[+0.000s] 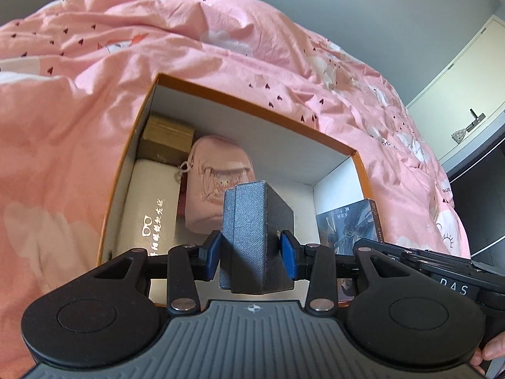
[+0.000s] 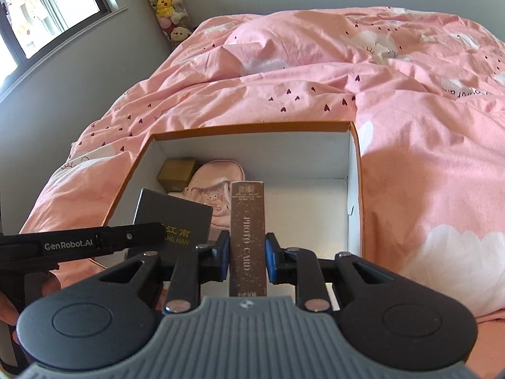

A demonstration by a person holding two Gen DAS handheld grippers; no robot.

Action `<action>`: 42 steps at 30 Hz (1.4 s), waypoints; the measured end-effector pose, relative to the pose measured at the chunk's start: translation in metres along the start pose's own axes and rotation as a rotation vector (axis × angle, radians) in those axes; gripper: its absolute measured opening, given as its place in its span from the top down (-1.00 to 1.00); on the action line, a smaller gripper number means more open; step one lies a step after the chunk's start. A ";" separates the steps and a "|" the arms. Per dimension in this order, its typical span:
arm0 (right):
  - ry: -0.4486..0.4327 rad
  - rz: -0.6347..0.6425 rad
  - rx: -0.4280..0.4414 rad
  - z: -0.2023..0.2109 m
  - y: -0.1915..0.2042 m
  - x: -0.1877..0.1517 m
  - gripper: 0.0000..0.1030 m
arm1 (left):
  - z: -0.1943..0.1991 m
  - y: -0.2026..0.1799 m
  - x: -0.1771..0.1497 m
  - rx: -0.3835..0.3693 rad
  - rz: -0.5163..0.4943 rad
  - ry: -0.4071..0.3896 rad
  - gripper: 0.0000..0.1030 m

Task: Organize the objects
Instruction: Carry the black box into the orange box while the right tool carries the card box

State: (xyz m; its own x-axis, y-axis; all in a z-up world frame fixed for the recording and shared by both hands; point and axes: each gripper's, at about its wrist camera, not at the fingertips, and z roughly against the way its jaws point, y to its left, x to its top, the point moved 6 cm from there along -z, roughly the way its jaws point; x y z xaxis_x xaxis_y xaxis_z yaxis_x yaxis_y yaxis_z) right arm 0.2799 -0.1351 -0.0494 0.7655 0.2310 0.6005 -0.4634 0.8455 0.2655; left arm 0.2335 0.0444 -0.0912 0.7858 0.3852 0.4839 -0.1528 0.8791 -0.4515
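An open orange-rimmed box (image 1: pixel 252 107) with a white inside sits on the pink bed; it also shows in the right wrist view (image 2: pixel 252 128). Inside lie a gold box (image 1: pixel 167 139), a pink pouch (image 1: pixel 217 183) and a cream glasses case (image 1: pixel 148 208). My left gripper (image 1: pixel 251 251) is shut on a dark grey box (image 1: pixel 255 237), held over the box's near part; that grey box also shows in the right wrist view (image 2: pixel 176 218). My right gripper (image 2: pixel 246 260) is shut on a brown photo card box (image 2: pixel 247 237), held upright over the near edge; it also shows in the left wrist view (image 1: pixel 347 224).
A rumpled pink duvet (image 2: pixel 347 79) covers the bed all around the box. A column of plush toys (image 2: pixel 164 3) stands at the wall by a window (image 2: pixel 41 9). A white door (image 1: pixel 467 94) is at the right.
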 end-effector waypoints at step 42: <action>0.129 -0.061 -0.016 -0.053 -0.013 -0.014 0.53 | -0.027 0.023 0.004 0.121 -0.046 0.172 0.22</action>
State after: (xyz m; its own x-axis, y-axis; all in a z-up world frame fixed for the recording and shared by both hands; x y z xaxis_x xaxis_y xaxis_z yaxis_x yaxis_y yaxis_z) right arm 0.2990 -0.1242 -0.1019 0.8436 0.2379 0.4814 -0.4078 0.8671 0.2861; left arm 0.2493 0.0586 -0.1203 0.8829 0.2993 0.3619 -0.1771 0.9259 -0.3338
